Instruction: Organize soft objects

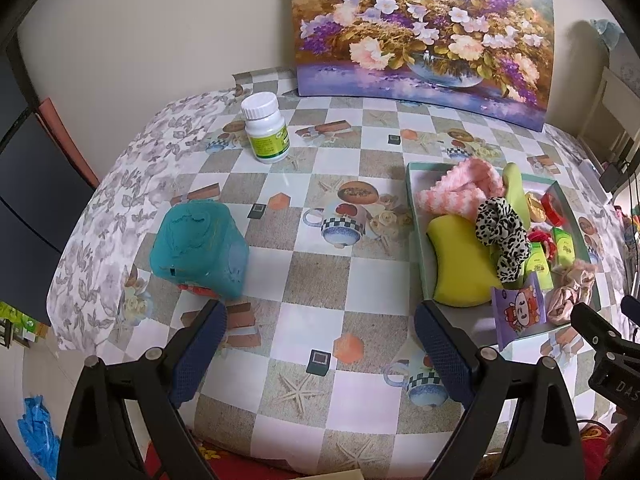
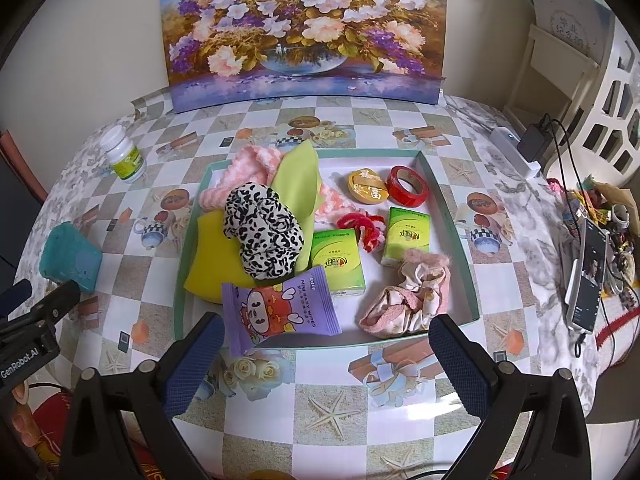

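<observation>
A teal-rimmed tray [image 2: 452, 216] [image 1: 414, 208] holds a leopard scrunchie [image 2: 264, 232] [image 1: 502, 228], a yellow sponge [image 2: 208, 268] [image 1: 456, 260], a pink knit cloth [image 2: 248, 168] [image 1: 460, 188], a green cloth [image 2: 300, 184], a pink scrunchie [image 2: 408, 300], two green tissue packs [image 2: 338, 260], a purple wipes pack [image 2: 280, 312] and a red hair tie [image 2: 360, 228]. A teal soft cube [image 1: 200, 248] [image 2: 72, 256] sits on the table left of the tray. My left gripper [image 1: 320, 344] is open, near the cube. My right gripper [image 2: 326, 354] is open at the tray's front edge.
A white pill bottle [image 1: 266, 128] [image 2: 124, 158] stands at the back left. A flower painting [image 2: 304, 28] leans on the wall. A roll of red tape [image 2: 406, 184] and a gold tin [image 2: 368, 188] lie in the tray. A phone [image 2: 588, 276] and cables lie at the right.
</observation>
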Motion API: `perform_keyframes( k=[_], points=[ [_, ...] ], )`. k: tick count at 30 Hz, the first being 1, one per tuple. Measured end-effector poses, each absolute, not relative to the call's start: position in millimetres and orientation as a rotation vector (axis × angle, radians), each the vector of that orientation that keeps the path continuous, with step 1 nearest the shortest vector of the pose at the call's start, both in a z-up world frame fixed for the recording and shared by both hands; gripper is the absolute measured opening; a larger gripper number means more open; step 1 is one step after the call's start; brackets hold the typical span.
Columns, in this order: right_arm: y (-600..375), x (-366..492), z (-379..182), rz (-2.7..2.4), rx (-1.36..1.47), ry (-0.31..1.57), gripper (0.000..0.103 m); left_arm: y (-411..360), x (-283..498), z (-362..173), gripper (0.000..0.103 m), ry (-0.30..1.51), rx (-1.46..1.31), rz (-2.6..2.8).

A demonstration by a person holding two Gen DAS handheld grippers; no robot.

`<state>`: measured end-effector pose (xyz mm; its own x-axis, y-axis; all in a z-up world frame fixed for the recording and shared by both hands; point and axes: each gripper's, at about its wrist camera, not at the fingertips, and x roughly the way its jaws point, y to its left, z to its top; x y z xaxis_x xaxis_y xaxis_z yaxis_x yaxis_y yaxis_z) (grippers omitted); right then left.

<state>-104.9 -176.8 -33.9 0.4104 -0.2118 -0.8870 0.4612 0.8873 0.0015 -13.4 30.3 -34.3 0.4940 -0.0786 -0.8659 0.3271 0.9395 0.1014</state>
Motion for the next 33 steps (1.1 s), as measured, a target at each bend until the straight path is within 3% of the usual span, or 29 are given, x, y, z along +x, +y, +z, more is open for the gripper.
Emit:
perform_keyframes(
  k=[33],
  points=[
    [-175.6,-104.1,-34.6,-0.412,0.263,1.067,0.103,32.2,-10.6,-40.8,0.095,1.043,0.283,-0.229]
  ],
)
